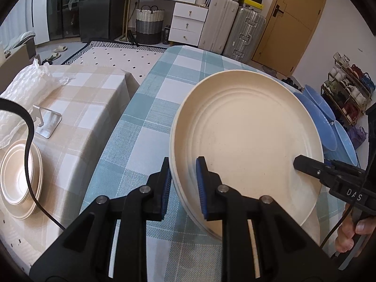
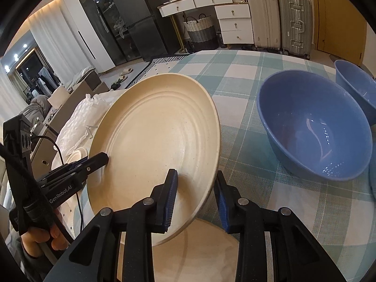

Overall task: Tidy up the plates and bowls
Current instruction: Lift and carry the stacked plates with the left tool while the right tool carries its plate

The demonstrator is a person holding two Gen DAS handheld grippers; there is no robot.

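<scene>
My left claw [image 1: 182,183] straddles the near rim of the cream plate [image 1: 246,141], one pad under the edge and one on its face, with a sliver of gap showing, so I judge it just short of a firm pinch. My right claw [image 2: 196,195] does the same on the opposite rim, and there the outer pad stands clear of the edge. The plate hangs tilted between the two, raised above another cream plate [image 2: 199,242] lying flat on the table [image 1: 145,127] beneath it.

The risk, as I judge it, is the grip. The rim is smooth and thin, and if either claw loosens or I move my hands unevenly, the plate could pivot, slip out and drop onto the plate below. Swinging it right could also clip the blue bowl [image 2: 315,127], which sits near on that side with a second blue bowl [image 2: 357,87] behind it.

The table wears a teal and white checked cloth. To the left is a lower table with a beige check, holding a stack of cream dishes [image 1: 21,178], a metal stand [image 1: 47,122] and crumpled plastic wrap [image 1: 23,87]. Beyond are a patterned rug, a white dresser [image 1: 188,23], a woven basket [image 1: 149,23], suitcases [image 1: 235,28], a wooden door and a shoe rack.
</scene>
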